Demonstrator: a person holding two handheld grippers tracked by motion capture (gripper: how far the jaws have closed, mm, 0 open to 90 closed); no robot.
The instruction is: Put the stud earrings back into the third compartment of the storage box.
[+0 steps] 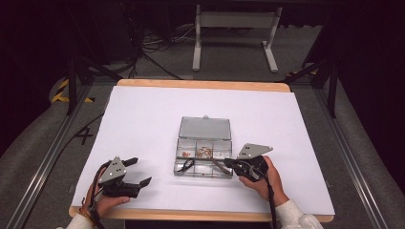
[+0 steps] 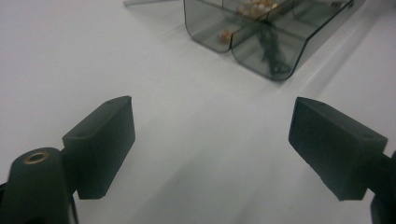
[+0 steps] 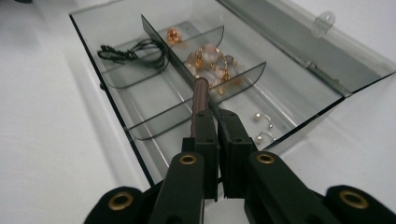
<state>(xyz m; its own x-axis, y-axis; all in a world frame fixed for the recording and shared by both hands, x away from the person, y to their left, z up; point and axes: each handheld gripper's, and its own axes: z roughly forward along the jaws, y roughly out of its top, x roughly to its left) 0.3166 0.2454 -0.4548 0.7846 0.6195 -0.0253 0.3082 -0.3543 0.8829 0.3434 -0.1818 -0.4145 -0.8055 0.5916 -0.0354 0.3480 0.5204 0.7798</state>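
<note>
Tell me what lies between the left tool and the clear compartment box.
Nothing: in the left gripper view, bare white table sheet runs from the open left tool up to the box. The high view shows the same bare stretch.

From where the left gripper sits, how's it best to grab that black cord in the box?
Grip the black cord at its bunched, coiled end, coming straight down from above. It lies flat in a walled compartment of the clear compartment box, so a side approach would likely hit the dividers. The left gripper is open.
</note>
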